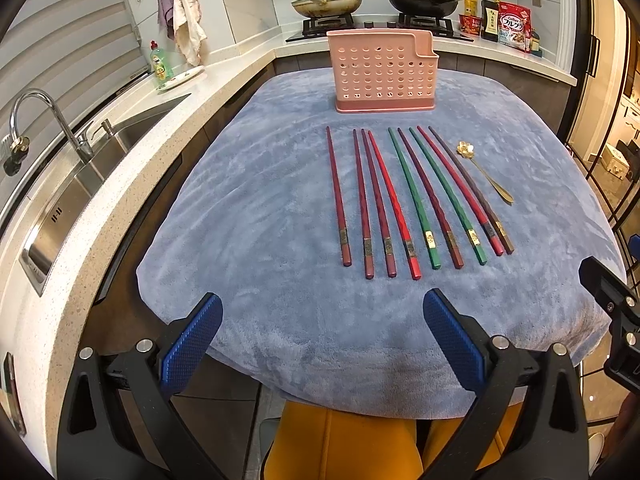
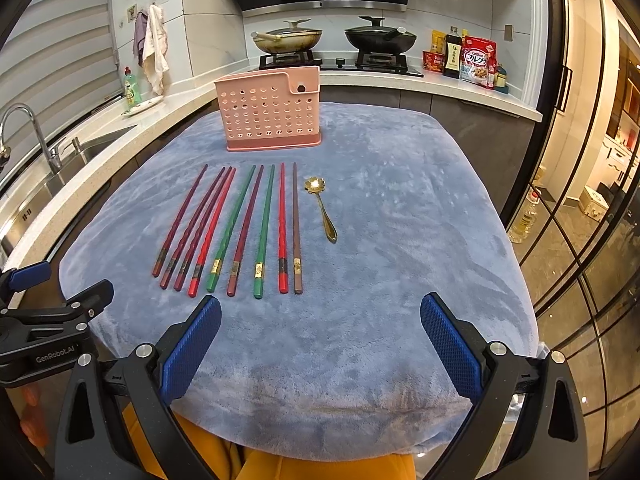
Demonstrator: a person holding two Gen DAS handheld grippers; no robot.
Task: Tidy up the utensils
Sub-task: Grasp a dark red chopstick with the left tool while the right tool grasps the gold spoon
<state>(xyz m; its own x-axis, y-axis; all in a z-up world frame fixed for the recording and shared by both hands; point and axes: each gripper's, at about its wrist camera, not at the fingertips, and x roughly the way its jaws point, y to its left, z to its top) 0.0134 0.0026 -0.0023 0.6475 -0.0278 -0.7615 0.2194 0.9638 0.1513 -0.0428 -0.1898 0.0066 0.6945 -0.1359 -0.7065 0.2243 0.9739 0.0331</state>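
Observation:
Several chopsticks [image 1: 404, 200] [image 2: 236, 228] in dark red, bright red, green and brown lie side by side on a blue-grey cloth [image 1: 280, 208] [image 2: 400, 220]. A small gold spoon [image 1: 486, 174] [image 2: 322, 210] with a flower-shaped bowl lies just right of them. Behind them stands a pink perforated utensil holder [image 1: 382, 72] [image 2: 270, 110], upright. My left gripper [image 1: 322, 316] hovers open over the cloth's near edge, short of the chopstick ends. My right gripper [image 2: 320, 316] is likewise open and holds nothing. Each gripper shows at the edge of the other's view.
A steel sink [image 1: 80, 184] with a tap [image 1: 44, 120] runs along the counter on the left. Two pans [image 1: 328, 0] [image 2: 380, 38] sit on the hob behind the holder, with food packets [image 1: 514, 26] [image 2: 478, 60] to their right. An orange seat [image 1: 340, 444] lies below the table edge.

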